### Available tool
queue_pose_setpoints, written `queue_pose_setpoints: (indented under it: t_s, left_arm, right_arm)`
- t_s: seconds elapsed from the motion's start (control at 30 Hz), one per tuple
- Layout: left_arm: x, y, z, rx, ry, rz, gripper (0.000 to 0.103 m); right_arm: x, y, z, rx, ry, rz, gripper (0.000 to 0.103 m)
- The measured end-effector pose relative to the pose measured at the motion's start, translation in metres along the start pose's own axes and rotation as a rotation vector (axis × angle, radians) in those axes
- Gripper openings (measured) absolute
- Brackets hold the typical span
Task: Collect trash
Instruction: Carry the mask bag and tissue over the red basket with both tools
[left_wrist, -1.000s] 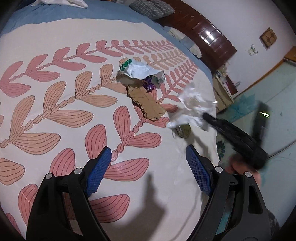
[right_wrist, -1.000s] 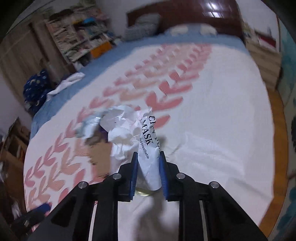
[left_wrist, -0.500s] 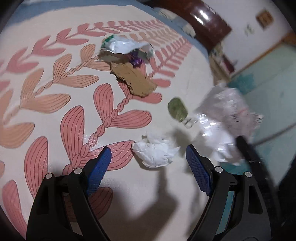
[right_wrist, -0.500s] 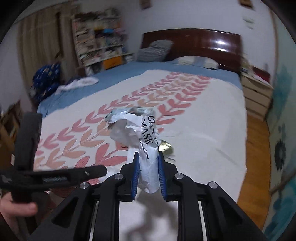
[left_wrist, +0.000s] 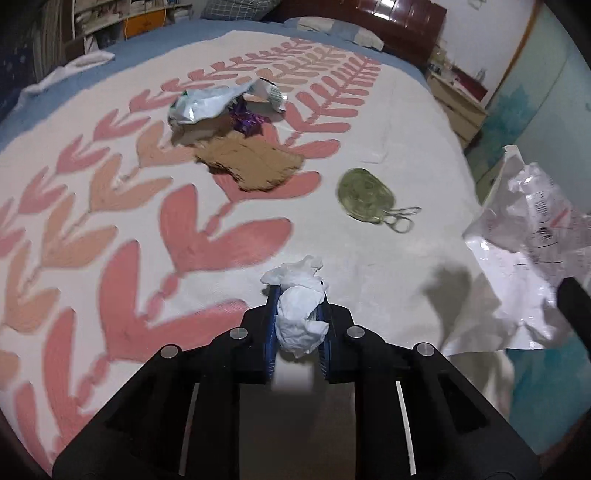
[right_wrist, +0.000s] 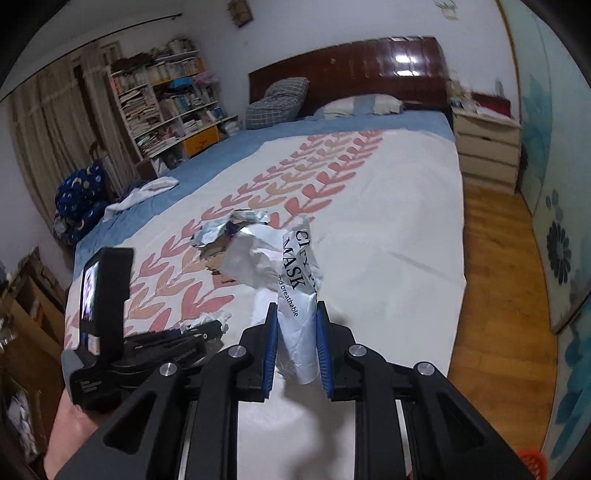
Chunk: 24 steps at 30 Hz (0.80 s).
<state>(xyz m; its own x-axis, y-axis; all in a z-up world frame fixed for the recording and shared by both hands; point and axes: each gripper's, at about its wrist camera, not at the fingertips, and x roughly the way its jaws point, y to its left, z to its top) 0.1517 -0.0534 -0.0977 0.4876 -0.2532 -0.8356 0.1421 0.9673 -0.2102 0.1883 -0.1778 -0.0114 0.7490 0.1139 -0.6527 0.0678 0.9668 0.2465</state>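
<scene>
My left gripper (left_wrist: 297, 295) is shut on a crumpled white tissue (left_wrist: 300, 314), held just above the bed's near edge. My right gripper (right_wrist: 295, 314) is shut on a crinkled white mask wrapper (right_wrist: 291, 273) and holds it in the air to the right of the bed; the wrapper also shows in the left wrist view (left_wrist: 528, 251). On the bedspread lie a torn brown cardboard piece (left_wrist: 251, 164), a silver foil wrapper (left_wrist: 214, 99), a purple wrapper (left_wrist: 247, 120) and a flat green object (left_wrist: 364, 195) with a wire loop. The left gripper also shows in the right wrist view (right_wrist: 199, 330).
The bed (right_wrist: 388, 206) has a white spread with pink leaf prints. A dark headboard (right_wrist: 351, 70) and pillows stand at the far end. A nightstand (right_wrist: 487, 147) and wooden floor (right_wrist: 495, 266) are on the right, bookshelves (right_wrist: 166, 103) on the left.
My left gripper has closed on the white tissue that lay between its open jaws. My right gripper has kept hold of the mask wrapper and lifted it farther from the bed.
</scene>
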Motion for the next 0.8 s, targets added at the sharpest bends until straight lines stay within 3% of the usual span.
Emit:
queue_pose_setpoints:
  t_s: [0.13,0.23,0.43,0.6,0.8]
  left_arm:
    - [-0.022,-0.007,-0.014,-0.014,-0.024,-0.025,0.014]
    - [-0.056,-0.025,-0.03,0.067,-0.055,-0.011,0.014]
    - [-0.118,-0.057,-0.051,0.089,-0.146,-0.072,0.014]
    - [-0.157,-0.112,-0.066,0.197,-0.208,-0.143,0.014]
    - [-0.195,-0.197,-0.09,0.382,-0.246,-0.289,0.014]
  right_arm:
    - [-0.006,-0.006,0.0,0.031,-0.014,0.019,0.02]
    - [-0.016,-0.007,0.002,0.046,-0.042,0.044,0.02]
    - [-0.054,-0.002,-0.006,0.032,-0.087,0.053,0.02]
    - [-0.133,-0.028,-0.025,0.05,-0.182,-0.016,0.02]
    - [-0.249,-0.104,-0.071,0.188,-0.297,-0.164,0.02]
